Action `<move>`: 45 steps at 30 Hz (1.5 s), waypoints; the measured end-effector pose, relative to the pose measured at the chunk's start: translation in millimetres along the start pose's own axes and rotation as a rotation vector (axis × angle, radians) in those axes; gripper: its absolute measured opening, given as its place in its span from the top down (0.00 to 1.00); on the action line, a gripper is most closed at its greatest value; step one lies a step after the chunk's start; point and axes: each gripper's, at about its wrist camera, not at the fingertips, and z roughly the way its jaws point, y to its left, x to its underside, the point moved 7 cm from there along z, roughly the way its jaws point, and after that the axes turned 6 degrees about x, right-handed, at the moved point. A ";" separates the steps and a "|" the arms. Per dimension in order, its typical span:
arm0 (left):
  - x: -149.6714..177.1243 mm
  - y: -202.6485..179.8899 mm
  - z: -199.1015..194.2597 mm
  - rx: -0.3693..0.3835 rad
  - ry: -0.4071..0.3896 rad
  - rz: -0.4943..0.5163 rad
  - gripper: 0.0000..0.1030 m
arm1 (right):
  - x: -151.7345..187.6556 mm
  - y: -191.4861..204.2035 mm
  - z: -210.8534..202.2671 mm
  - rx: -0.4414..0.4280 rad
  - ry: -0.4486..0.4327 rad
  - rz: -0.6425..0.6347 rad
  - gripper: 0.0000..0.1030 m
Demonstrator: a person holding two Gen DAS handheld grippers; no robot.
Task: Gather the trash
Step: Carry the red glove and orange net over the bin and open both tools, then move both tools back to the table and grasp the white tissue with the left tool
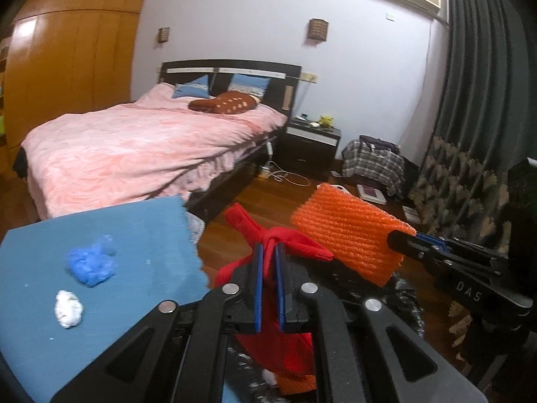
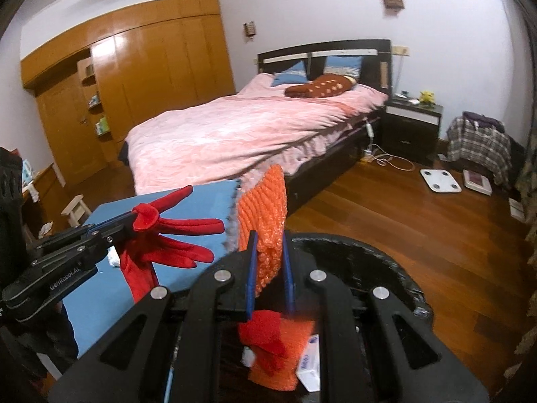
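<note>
The left gripper [image 1: 269,252] pinches a red glove [image 1: 285,245] at its middle; in the right wrist view the glove [image 2: 174,235] hangs with its fingers pointing right, toward the orange wrap [image 2: 263,211], and its cuff drooping downward. The right gripper [image 2: 268,238] is clamped on the lower edge of the wrap, a ribbed sheet standing upright with its long axis vertical. Both pieces are held over a black bin [image 2: 386,258], just past the jagged right edge of the blue table [image 1: 141,228]. The two grippers sit close side by side. On the table, well left of the glove, lie a blue wad [image 1: 92,263] and a white wad [image 1: 68,308]. Open wood floor [image 2: 419,228] stretches right of the bin; the bed [image 2: 241,134] stands behind.
</note>
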 end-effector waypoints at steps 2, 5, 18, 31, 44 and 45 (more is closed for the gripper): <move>1.0 -5.9 8.4 0.009 0.009 0.005 0.93 | 4.7 -11.4 0.0 0.016 0.005 0.012 0.87; 5.5 -13.2 19.4 0.016 0.024 0.012 0.93 | 12.3 -24.3 1.9 0.039 0.014 0.026 0.87; 28.5 -25.4 54.7 0.049 0.112 0.007 0.62 | 43.8 -61.9 18.9 0.111 0.079 0.072 0.68; 25.6 14.2 18.9 -0.055 0.072 -0.033 0.17 | 36.9 -46.5 14.1 0.126 0.029 0.061 0.08; 36.8 110.2 -50.1 -0.268 0.016 -0.112 0.06 | 18.9 21.8 22.0 0.043 0.025 -0.009 0.05; 38.8 117.0 -55.1 -0.281 0.015 -0.117 0.06 | 17.8 31.0 24.3 0.032 0.027 -0.020 0.05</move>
